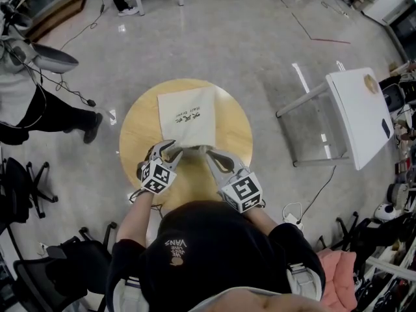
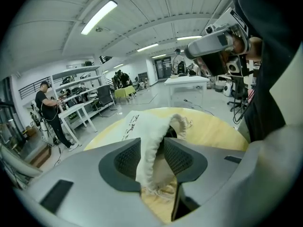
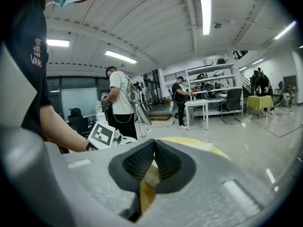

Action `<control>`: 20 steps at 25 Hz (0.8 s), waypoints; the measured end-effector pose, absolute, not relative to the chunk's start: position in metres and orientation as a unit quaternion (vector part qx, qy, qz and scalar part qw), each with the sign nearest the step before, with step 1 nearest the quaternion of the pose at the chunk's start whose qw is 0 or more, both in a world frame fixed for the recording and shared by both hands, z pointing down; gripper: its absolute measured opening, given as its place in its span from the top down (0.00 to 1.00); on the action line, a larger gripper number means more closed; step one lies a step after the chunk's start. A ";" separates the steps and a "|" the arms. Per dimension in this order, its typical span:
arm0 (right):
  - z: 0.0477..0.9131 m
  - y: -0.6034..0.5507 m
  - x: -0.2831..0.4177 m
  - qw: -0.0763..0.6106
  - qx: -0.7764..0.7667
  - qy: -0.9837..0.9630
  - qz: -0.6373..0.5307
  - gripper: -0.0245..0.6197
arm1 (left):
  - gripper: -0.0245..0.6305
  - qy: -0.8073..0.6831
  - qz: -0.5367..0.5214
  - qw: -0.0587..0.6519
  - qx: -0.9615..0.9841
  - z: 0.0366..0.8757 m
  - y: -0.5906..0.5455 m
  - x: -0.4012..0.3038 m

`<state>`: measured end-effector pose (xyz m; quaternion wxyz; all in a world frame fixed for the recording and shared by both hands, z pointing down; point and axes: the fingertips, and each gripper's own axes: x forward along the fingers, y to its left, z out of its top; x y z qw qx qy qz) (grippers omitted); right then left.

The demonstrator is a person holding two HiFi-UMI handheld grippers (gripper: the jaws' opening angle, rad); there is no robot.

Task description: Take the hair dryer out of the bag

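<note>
I was at the opening step. The cream cloth bag with dark print (image 1: 187, 117) lay on the round wooden worktop (image 1: 138, 132). My left tool (image 1: 172, 149) stood wide astride its rim, and my right tool (image 1: 210, 153) was closed at the mouth. The hair dryer was out of sight, presumably inside. Next I needed to pinch the rim and spread the mouth.

Peering into shadowed mouth of cream cloth bag (image 2: 147, 145), making out nothing inside. Failing to read its black print, too small. Losing near rim of round pale wooden table (image 1: 138, 127) under person's black cap (image 1: 209, 240).
</note>
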<state>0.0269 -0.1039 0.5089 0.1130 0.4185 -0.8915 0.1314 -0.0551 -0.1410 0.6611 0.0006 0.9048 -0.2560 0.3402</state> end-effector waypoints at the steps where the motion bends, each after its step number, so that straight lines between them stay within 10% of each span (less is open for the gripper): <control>1: 0.510 -0.104 0.027 0.113 0.418 -0.892 0.132 0.96 | 0.72 -0.253 0.347 -0.001 0.903 0.664 -0.141 -0.055; 20: 0.540 -0.108 0.022 0.143 0.381 -0.902 0.143 0.96 | 0.92 -0.249 0.381 0.015 0.890 0.669 -0.149 -0.048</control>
